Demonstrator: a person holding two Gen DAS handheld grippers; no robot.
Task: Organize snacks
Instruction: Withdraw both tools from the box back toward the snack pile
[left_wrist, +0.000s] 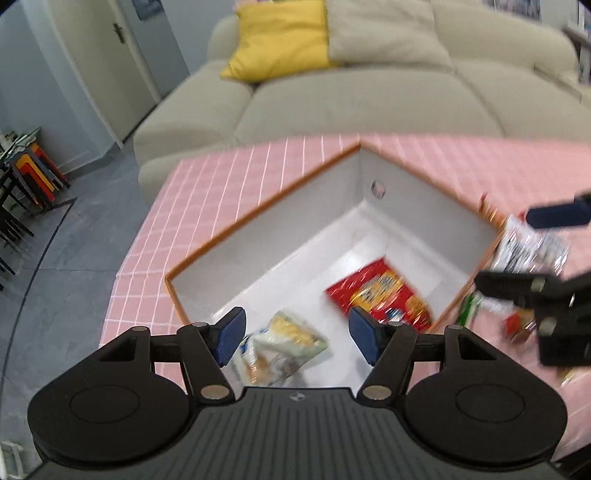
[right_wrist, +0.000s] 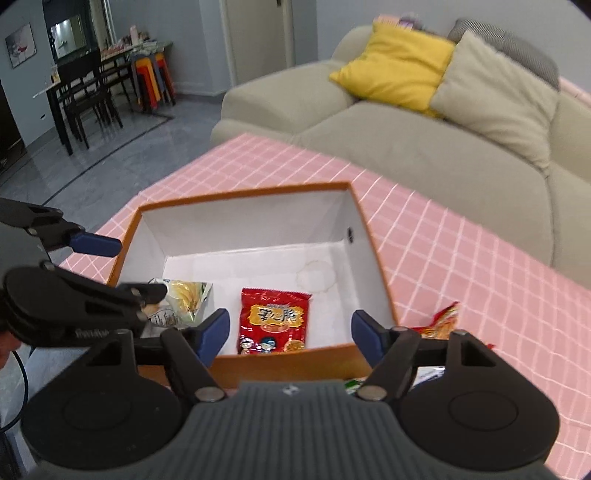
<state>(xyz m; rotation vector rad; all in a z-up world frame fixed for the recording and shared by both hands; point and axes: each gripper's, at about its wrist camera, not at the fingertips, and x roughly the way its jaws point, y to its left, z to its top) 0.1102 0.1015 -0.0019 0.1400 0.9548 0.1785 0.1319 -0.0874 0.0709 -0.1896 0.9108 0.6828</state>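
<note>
Right wrist view: a beige sofa with a yellow cushion stands behind the pink checked worktop. An orange-rimmed box sits on it, holding a red snack bag and a pale chip bag. The right tool hangs above the near wall, spread wide and empty. The left tool, also wide and empty, hovers over the chip bag. More packets beside the box are blurred and partly hidden.
</note>
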